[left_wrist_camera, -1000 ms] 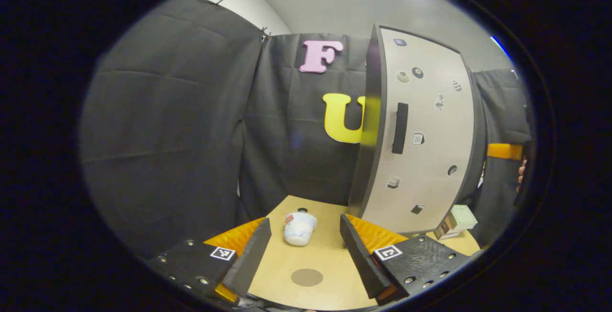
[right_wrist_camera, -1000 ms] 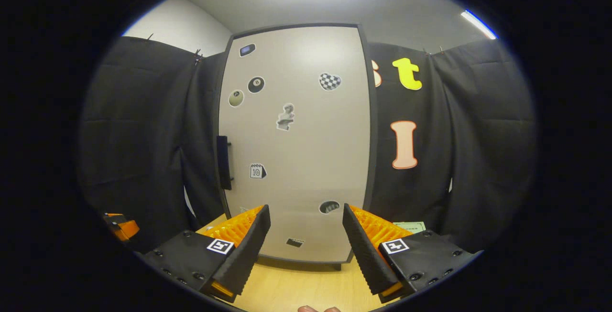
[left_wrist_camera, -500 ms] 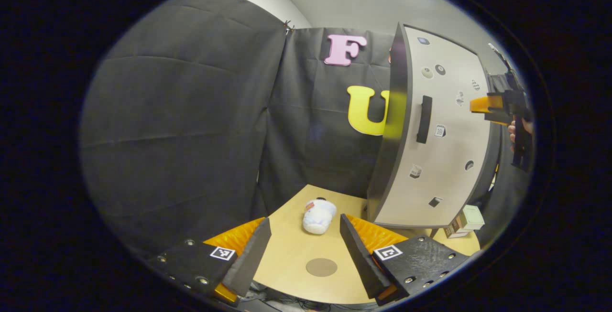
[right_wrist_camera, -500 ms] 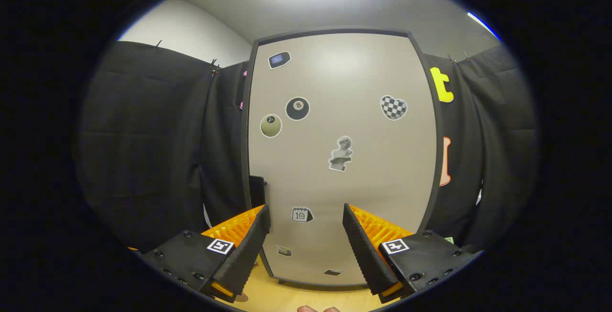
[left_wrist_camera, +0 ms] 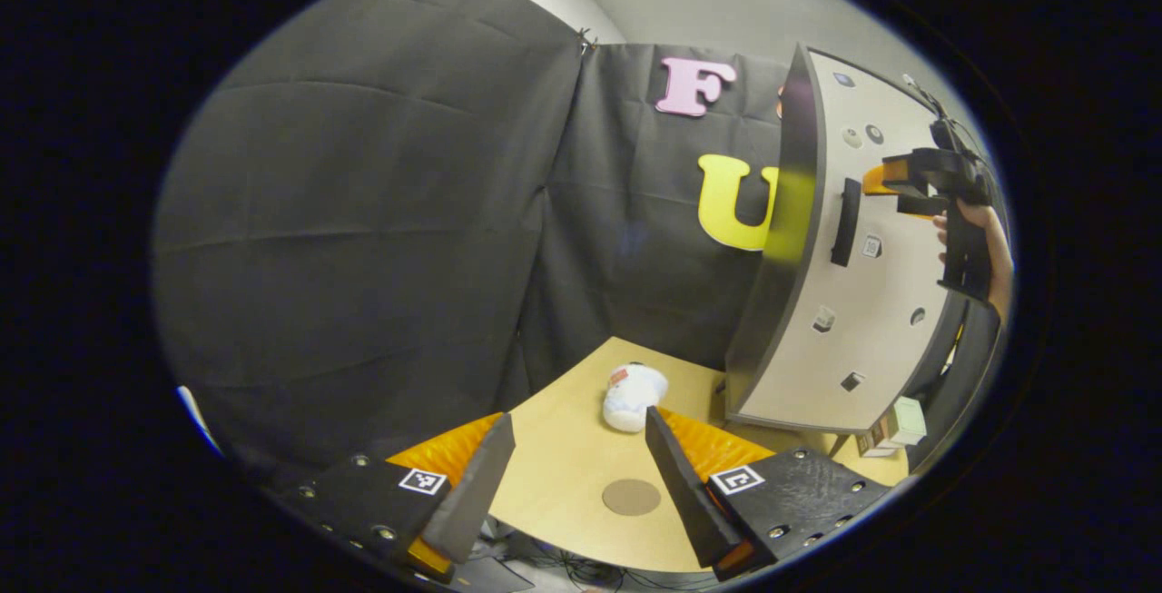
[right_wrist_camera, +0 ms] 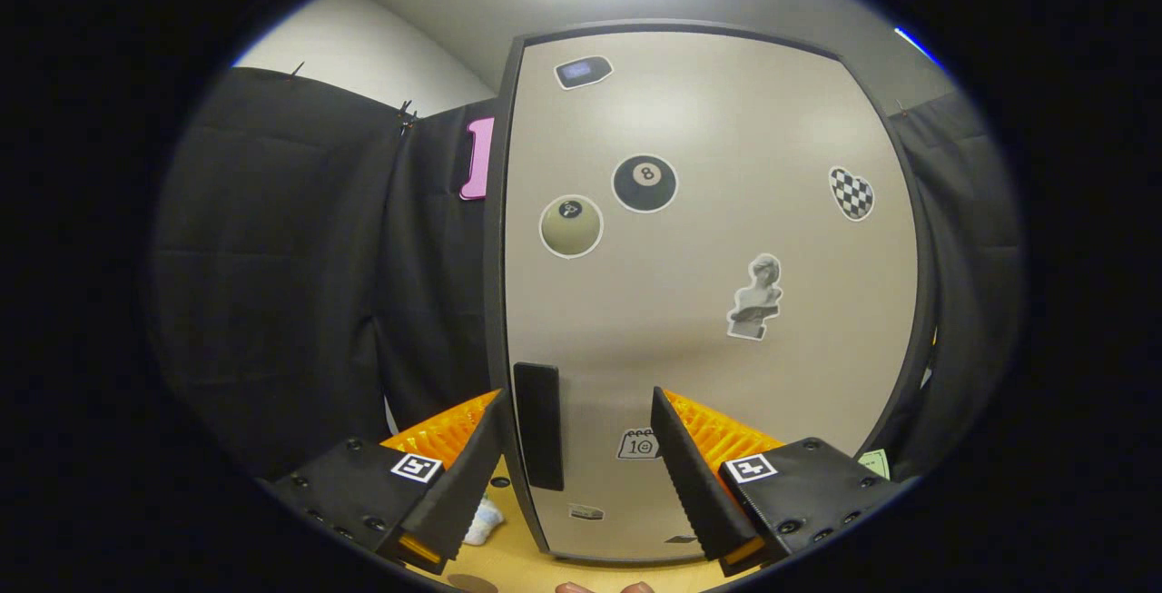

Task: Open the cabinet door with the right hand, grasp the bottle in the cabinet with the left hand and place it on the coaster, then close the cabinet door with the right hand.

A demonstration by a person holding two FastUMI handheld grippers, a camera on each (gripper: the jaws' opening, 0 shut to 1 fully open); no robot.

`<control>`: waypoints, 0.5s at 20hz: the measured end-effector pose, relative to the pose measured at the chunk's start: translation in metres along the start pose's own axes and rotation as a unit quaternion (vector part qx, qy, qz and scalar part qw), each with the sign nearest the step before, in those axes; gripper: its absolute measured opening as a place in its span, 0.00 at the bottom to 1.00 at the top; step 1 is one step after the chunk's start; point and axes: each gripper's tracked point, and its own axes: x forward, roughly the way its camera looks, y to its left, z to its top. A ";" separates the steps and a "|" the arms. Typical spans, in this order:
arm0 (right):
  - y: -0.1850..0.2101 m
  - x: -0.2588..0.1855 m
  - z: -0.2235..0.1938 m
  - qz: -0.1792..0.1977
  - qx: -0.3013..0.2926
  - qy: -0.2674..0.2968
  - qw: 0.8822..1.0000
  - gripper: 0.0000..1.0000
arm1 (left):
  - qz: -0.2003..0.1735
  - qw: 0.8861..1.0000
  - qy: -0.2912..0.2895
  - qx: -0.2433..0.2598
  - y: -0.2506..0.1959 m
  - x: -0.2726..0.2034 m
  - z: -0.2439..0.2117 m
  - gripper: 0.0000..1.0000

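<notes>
Our left gripper [left_wrist_camera: 572,475] hangs low over the near edge of the light wooden table [left_wrist_camera: 563,475], fingers spread wide, nothing between them. In the left gripper view the round brown coaster [left_wrist_camera: 631,497] lies flat on the table in the gap between those fingers, closer to the right one. Beyond it a small white plush toy [left_wrist_camera: 633,396] lies on its side, just beside the upper end of that finger as seen from here.

Tall beige cabinet with dark frame [left_wrist_camera: 840,293] stands on the table's right side, door [right_wrist_camera: 708,302] flush against the frame, stickers on it. We can't see inside, so the bottle's place is not visible.

Our right gripper [right_wrist_camera: 576,475] faces the door, fingers spread apart and holding nothing. In the right gripper view the black vertical door handle [right_wrist_camera: 538,425] sits between them, near the left finger; contact can't be judged. In the left gripper view that gripper is up at handle height, a hand [left_wrist_camera: 976,234] holding it.

Small pale boxes [left_wrist_camera: 894,425] sit by the cabinet's base.
</notes>
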 end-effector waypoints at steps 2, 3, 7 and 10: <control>0.001 0.013 -0.005 -0.016 -0.005 0.002 1.000 0.97 | 0.007 1.000 0.007 -0.002 0.007 0.002 -0.006 0.88; 0.002 0.019 -0.009 -0.023 -0.008 0.005 1.000 0.95 | 0.010 1.000 0.012 -0.005 0.011 0.003 -0.009 0.88; 0.012 0.036 -0.027 -0.025 -0.019 0.027 0.999 0.94 | 0.021 0.999 0.022 -0.018 0.020 0.008 -0.016 0.89; 0.015 0.045 -0.036 -0.034 -0.030 0.035 0.998 0.76 | 0.023 0.999 0.026 -0.023 0.022 0.009 -0.019 0.89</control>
